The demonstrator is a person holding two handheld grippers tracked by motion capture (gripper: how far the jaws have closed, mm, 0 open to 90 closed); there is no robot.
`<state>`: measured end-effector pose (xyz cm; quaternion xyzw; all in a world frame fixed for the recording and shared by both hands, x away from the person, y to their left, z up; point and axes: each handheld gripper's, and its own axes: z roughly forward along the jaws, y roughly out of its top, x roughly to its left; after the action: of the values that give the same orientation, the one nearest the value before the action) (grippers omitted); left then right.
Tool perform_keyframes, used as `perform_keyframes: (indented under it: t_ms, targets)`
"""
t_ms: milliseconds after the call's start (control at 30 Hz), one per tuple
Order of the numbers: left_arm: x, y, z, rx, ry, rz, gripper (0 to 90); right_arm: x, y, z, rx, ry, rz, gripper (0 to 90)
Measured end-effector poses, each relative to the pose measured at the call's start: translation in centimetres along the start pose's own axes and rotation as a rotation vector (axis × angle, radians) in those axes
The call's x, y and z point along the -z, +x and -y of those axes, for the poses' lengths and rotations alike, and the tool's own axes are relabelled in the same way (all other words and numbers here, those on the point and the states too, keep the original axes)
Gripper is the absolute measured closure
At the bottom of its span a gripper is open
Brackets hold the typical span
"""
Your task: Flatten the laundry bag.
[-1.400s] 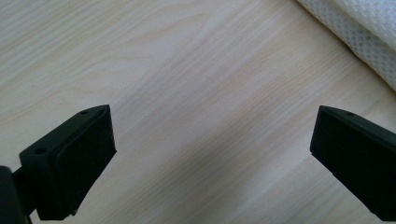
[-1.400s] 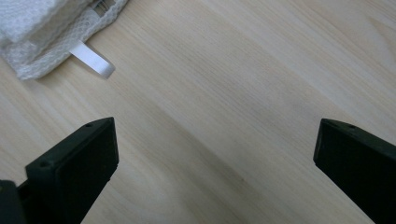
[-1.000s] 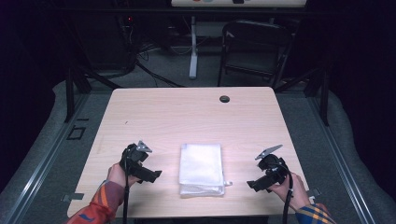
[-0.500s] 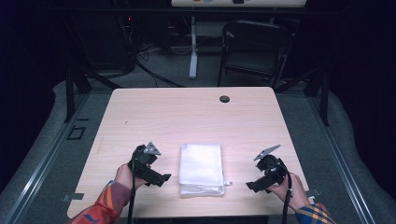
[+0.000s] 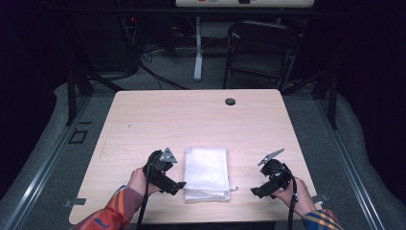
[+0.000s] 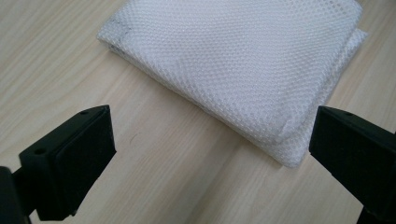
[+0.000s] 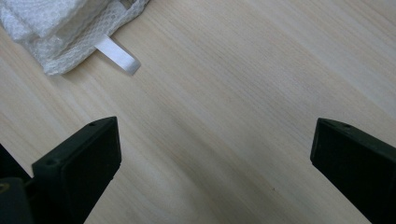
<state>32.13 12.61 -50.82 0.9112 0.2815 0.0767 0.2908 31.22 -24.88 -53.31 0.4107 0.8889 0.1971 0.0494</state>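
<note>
A folded white mesh cloth (image 5: 207,173) lies flat near the table's front edge, between the two hands. My left gripper (image 5: 178,185) is open right beside the cloth's left edge; in the left gripper view the mesh cloth (image 6: 243,60) spreads just beyond its wide-apart jaws, one corner close to the right jaw. My right gripper (image 5: 256,190) is open over bare wood a short way right of the cloth. In the right gripper view a corner of the cloth (image 7: 60,28) and its white tab (image 7: 117,55) sit at the upper left. Nothing is held.
The light wooden table (image 5: 191,120) has a small dark round grommet (image 5: 230,101) near its far edge. A dark folding chair (image 5: 261,48) and cables stand on the floor beyond the table.
My left gripper has moved right and forward, up to the cloth's left edge. The right gripper has stayed nearly still.
</note>
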Motion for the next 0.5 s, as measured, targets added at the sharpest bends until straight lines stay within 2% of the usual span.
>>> perform_keyframes:
  t_ms: [133, 200, 233, 300, 500]
  targets:
    - [-0.3, -0.2, -0.3, -0.016, 0.007, 0.001, 0.0, 0.0, -0.2, 0.0, 0.001, 0.004, -0.003, 1.6]
    - [-0.6, -0.5, -0.5, -0.026, 0.012, 0.005, 0.0, -0.2, -0.2, 0.1, -0.016, -0.014, -0.01, 1.6]
    - [-0.9, -0.6, -0.8, -0.038, 0.02, 0.026, 0.0, -0.1, -0.2, 0.0, 0.0, 0.003, -0.004, 1.6]
    - [-1.0, -0.8, -0.9, -0.044, 0.024, 0.024, 0.0, -0.1, -0.2, 0.0, 0.005, 0.005, -0.002, 1.6]
    - [-2.1, -1.6, -1.6, -0.097, 0.047, 0.076, 0.0, -0.3, -0.1, 0.0, 0.006, 0.004, -0.01, 2.5]
